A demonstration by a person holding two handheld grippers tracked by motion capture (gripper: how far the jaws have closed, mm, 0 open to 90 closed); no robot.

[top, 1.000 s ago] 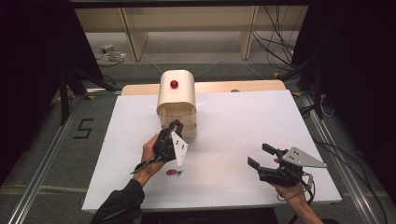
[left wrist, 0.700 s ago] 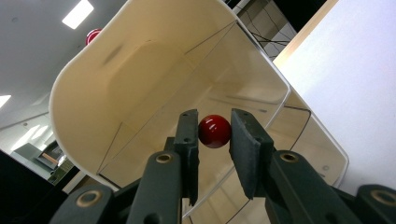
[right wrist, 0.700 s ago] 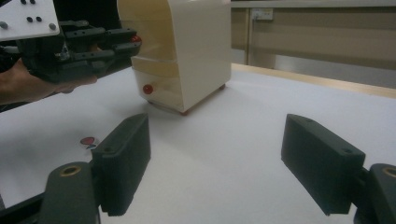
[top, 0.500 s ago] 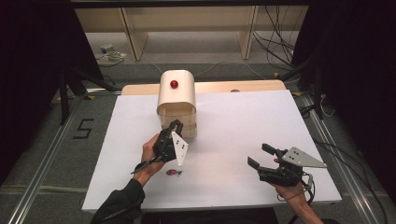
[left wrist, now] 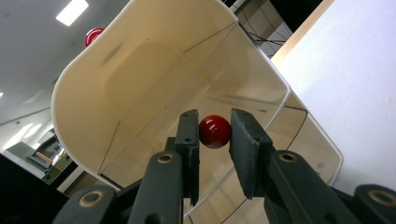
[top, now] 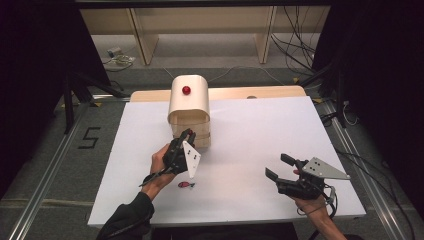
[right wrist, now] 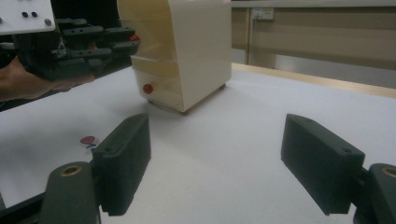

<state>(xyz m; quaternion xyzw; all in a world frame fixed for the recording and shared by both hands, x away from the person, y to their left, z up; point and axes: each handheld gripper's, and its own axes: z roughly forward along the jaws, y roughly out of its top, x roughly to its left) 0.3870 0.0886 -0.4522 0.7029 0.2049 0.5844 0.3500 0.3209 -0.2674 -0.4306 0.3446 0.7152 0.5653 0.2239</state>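
A cream cabinet [top: 188, 107] with a rounded top stands at the back middle of the white table [top: 250, 130], a red knob [top: 186, 90] on its top. My left gripper [top: 189, 135] is at the cabinet's front. In the left gripper view its jaws are shut on a red drawer knob [left wrist: 215, 131], with the cabinet shell [left wrist: 140, 70] looming behind. My right gripper [top: 280, 167] rests open near the front right, nothing between its jaws [right wrist: 215, 158]. The right gripper view shows the cabinet [right wrist: 187, 51], a lower drawer's red knob [right wrist: 148, 88] and the left gripper [right wrist: 98, 44].
A small red and blue mark [top: 185, 184] lies on the table just in front of the left hand, also visible as a mark [right wrist: 88, 140] in the right gripper view. A wooden board edge [top: 260, 92] runs behind the table. Cables lie on the floor at the far right.
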